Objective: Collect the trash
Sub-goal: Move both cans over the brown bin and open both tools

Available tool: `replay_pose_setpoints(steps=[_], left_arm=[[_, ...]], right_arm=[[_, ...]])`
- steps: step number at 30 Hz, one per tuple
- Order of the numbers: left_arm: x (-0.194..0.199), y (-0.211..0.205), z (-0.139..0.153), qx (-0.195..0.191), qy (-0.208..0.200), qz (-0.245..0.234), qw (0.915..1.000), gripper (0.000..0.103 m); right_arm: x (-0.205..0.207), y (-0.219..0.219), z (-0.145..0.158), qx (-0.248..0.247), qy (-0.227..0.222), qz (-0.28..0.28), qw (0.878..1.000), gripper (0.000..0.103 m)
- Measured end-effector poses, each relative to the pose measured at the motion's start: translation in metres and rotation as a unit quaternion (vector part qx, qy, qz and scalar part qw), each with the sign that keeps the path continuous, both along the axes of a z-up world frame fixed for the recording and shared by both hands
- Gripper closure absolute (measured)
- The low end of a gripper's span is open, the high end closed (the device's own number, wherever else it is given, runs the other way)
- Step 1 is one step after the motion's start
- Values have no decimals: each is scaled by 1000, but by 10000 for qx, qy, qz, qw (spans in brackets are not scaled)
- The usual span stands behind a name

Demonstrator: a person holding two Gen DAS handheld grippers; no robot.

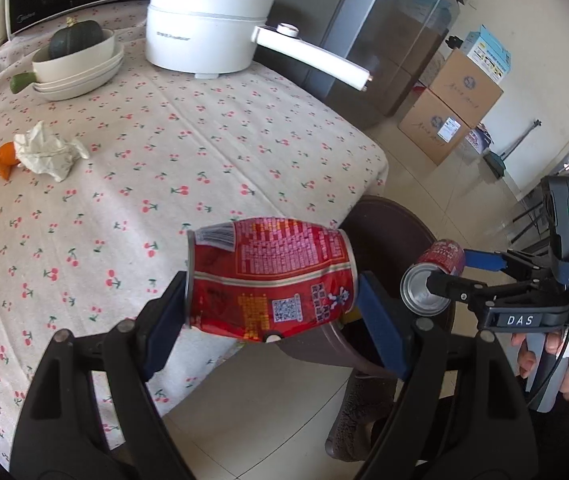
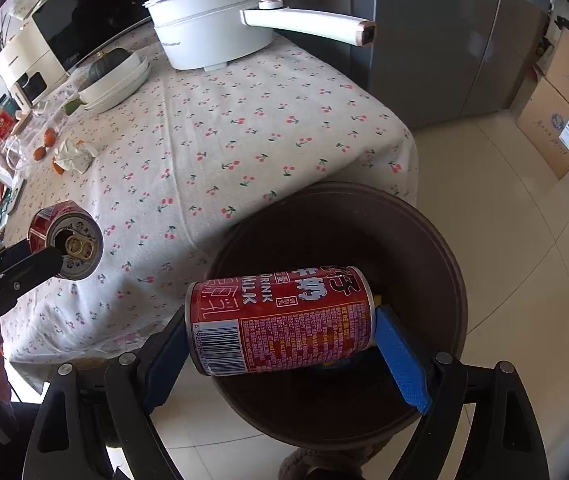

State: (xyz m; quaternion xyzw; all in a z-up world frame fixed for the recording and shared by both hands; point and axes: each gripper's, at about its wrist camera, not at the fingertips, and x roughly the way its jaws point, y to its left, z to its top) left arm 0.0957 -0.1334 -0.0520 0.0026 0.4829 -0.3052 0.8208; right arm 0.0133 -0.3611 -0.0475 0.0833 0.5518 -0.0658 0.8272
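Tablecloth behind; right view alone shows bin interior.

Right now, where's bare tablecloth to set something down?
Free: the wide stretch of tablecloth between the white pot and the bin. Crowded: far-left edge around the crumpled paper, oranges and stacked bowls.
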Motion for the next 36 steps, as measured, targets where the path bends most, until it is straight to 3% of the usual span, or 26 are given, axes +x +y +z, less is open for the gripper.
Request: replay_pose_setpoints(steps=[8, 15, 22, 36], left_arm=[[-25, -74, -27, 237, -177, -957, 9950, 20], [-35, -104, -46, 485, -334, -1407, 9883, 20], [-35, -95, -32, 698, -712, -1193, 9878, 6], [-20, -36, -18, 1185, -746, -497, 9889, 2]], right_arm=[[-34, -58, -15, -54, 224, -549, 9982, 13], [-53, -82, -23, -41, 361, -782, 9963, 13], [-56, -84, -21, -31, 338, -764, 9965, 13], [-31, -56, -25, -69, 397, -490, 9980, 13]])
